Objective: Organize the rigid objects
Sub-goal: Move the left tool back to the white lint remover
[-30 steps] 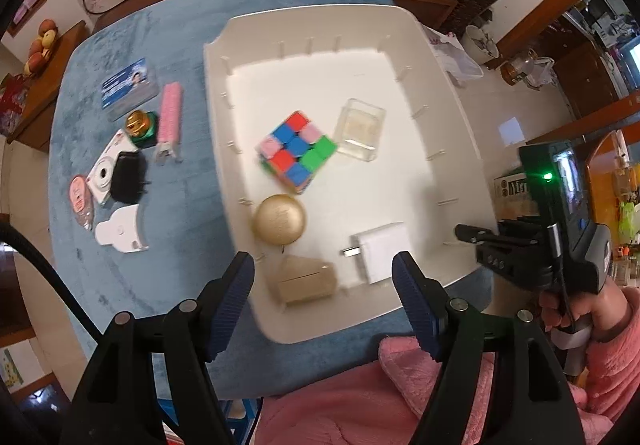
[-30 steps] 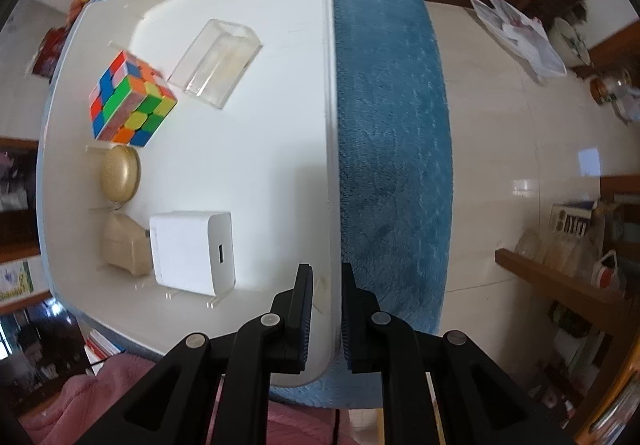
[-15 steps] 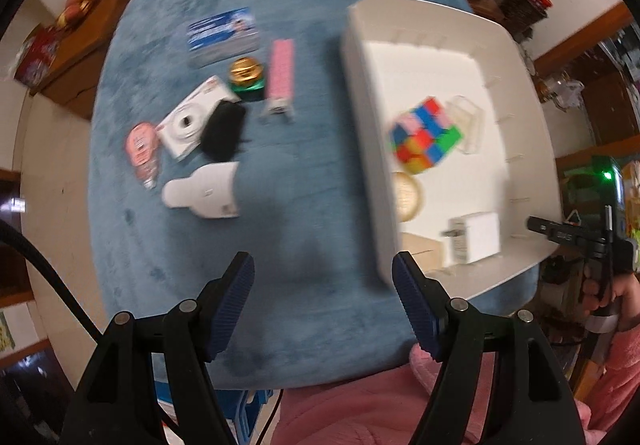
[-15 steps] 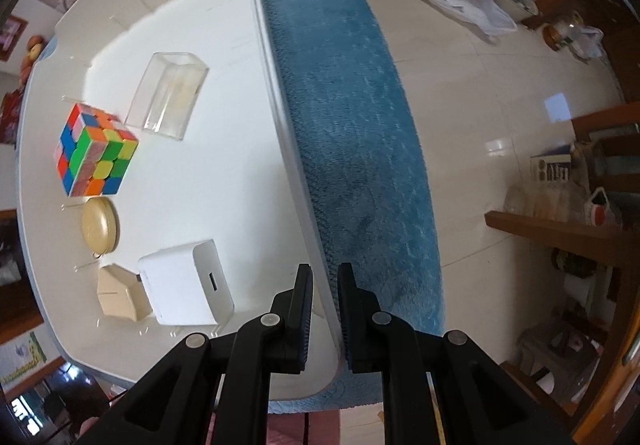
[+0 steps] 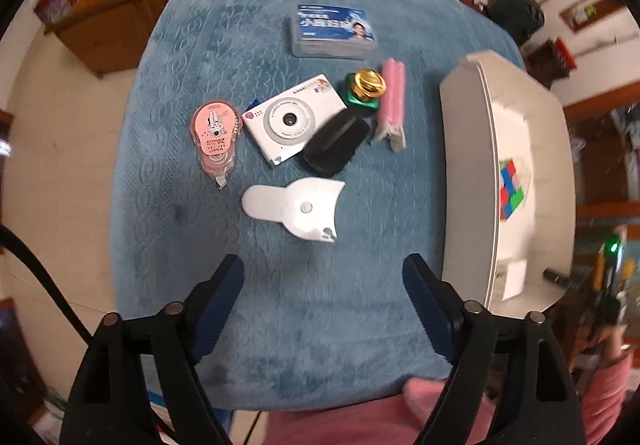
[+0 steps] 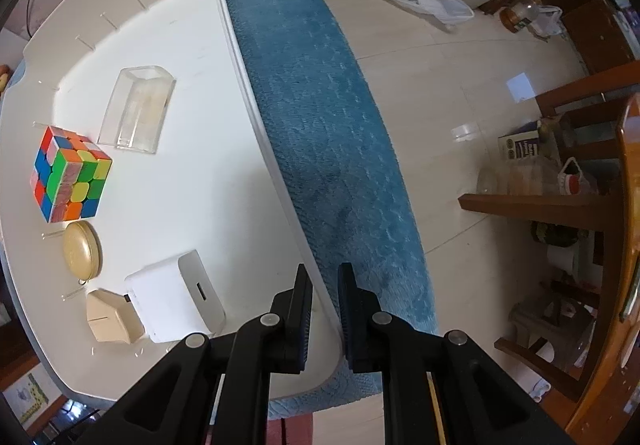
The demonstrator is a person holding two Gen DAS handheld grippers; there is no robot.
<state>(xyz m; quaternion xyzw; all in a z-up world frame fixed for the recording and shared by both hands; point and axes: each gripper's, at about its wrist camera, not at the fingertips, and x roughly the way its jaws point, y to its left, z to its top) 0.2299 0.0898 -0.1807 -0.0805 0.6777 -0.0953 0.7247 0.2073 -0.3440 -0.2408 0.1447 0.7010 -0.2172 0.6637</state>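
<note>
The worktop [image 5: 320,325] is covered with a blue plush cloth. Directly on it lie a pink correction tape [image 5: 216,137], a white camera [image 5: 290,121], a black object [image 5: 335,143] touching the camera, a white flat piece [image 5: 298,207], a pink item [image 5: 391,101], a gold-green object [image 5: 365,88], a blue-labelled box [image 5: 333,31] and a white tray [image 5: 466,181].

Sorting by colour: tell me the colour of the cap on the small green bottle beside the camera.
Shiny gold cap on the green bottle; clearest in the left wrist view.

My right gripper [image 6: 325,285] pinches the white tray's rim [image 6: 256,97]; a colour cube [image 6: 70,175] and charger [image 6: 176,295] lie inside.
</note>
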